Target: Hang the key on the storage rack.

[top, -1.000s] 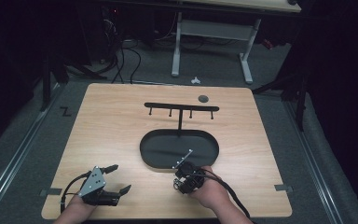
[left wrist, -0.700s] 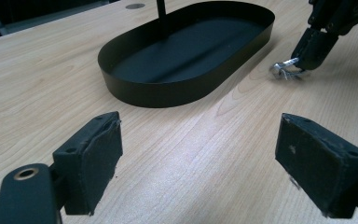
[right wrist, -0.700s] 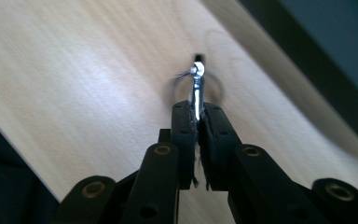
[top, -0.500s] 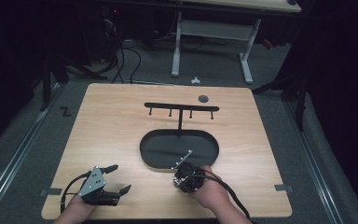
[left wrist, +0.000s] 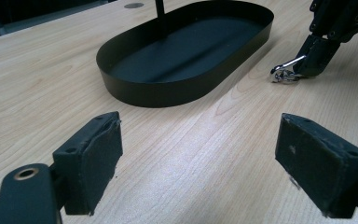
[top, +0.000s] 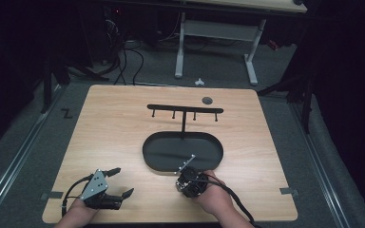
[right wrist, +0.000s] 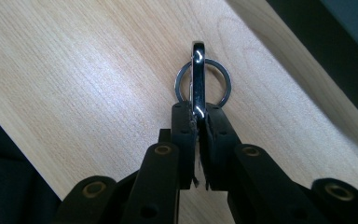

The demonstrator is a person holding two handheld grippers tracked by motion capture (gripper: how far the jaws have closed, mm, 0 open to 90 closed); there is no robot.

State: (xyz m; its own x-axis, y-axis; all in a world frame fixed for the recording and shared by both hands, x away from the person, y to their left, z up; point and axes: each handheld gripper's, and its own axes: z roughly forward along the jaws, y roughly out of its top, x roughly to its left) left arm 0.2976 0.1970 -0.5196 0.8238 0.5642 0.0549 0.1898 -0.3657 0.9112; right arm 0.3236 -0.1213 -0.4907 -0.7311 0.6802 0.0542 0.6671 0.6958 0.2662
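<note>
The right tongs sat at the lower centre of the high view, pinching a metal clip; their jaws had just been closing, with the clip between them. In the right gripper view the tongs stood pressed together on the clip's lower end at mid-frame, and a key ring hung around the clip just above the jaw tips. The left tongs lay at the lower left of the high view, spread wide with nothing between them; in the left gripper view they framed bare wood along the bottom edge.

The desk, pale wood, took up the middle of the high view. A black oval tray lay at its centre, and a T-shaped rack with four pegs rose from the tray's far side. A small dark disc sat on the desk near the rack's right end.

In the left gripper view the clip touched the desk at upper right, just beside the tray, with the right tongs holding it.
</note>
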